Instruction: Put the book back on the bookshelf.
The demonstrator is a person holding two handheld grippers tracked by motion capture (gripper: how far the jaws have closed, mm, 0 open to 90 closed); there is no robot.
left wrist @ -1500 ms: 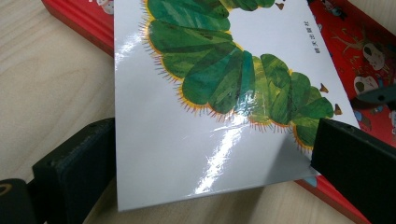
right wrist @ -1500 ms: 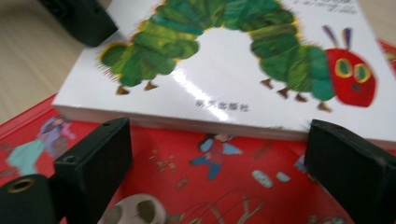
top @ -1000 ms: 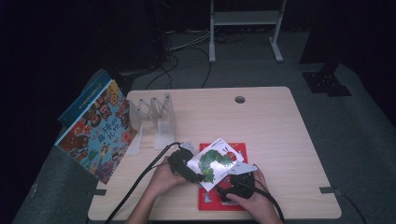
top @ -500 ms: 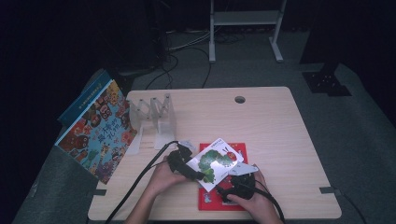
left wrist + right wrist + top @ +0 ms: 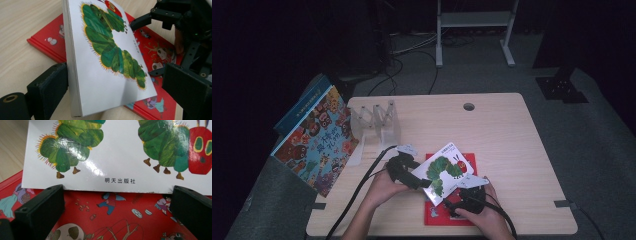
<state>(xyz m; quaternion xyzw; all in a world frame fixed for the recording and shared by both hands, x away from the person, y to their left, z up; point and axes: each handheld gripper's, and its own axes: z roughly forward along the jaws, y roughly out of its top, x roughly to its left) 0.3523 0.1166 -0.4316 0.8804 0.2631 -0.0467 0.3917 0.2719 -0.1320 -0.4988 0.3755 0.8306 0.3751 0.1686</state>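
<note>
A white caterpillar picture book is tilted up over a red picture book that lies flat near the table's front edge. My left gripper reaches in from the left. In the left gripper view the white book sits between the jaws of this gripper. One jaw presses its spine edge and the other is at its opposite corner. The jaws have just been closing on it. My right gripper stands open over the red book. The white book's lower edge lies just past the fingertips of this gripper.
A large colourful picture book leans at the table's left edge beside a clear plastic book rack. A cable hole is at the back of the table. A black cable trails off the front left.
My left gripper has risen a little and the white book's left side has tipped up with it. The right gripper and the red book have stayed put.
</note>
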